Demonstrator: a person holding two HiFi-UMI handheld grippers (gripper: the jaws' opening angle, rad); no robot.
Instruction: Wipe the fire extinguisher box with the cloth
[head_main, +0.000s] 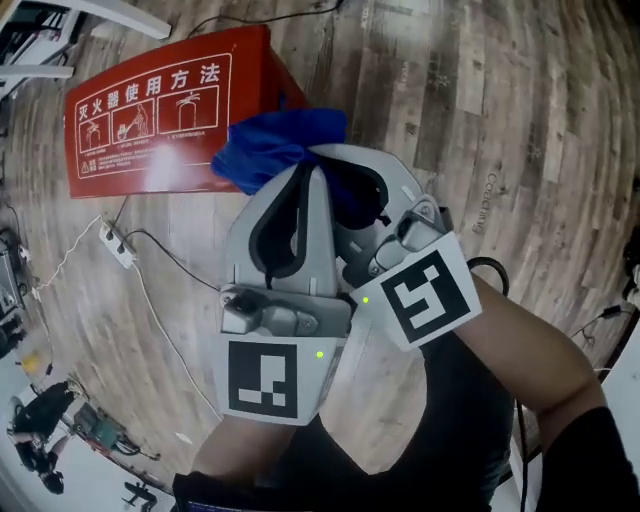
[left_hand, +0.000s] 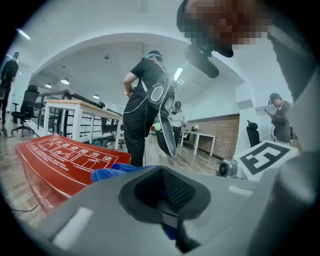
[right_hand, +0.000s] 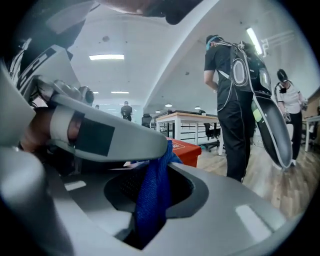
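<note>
The red fire extinguisher box (head_main: 150, 110) lies flat on the wooden floor at the upper left, its white instruction print facing up. A bunched blue cloth (head_main: 275, 140) hangs just above the box's right end. My left gripper (head_main: 308, 172) and right gripper (head_main: 335, 160) are pressed close together, tips meeting in the cloth. In the right gripper view a strip of the cloth (right_hand: 155, 195) hangs pinched where the right gripper (right_hand: 162, 155) closes, the box (right_hand: 185, 150) behind it. The left gripper view shows the cloth (left_hand: 112, 172) bulging past the left gripper (left_hand: 167, 220), over the box (left_hand: 60, 160).
A white power strip (head_main: 118, 243) with trailing cables lies on the floor just below the box. A person in black (left_hand: 142, 100) stands close behind the box, and work tables (left_hand: 75, 107) stand further back. More gear sits at the lower left (head_main: 60, 420).
</note>
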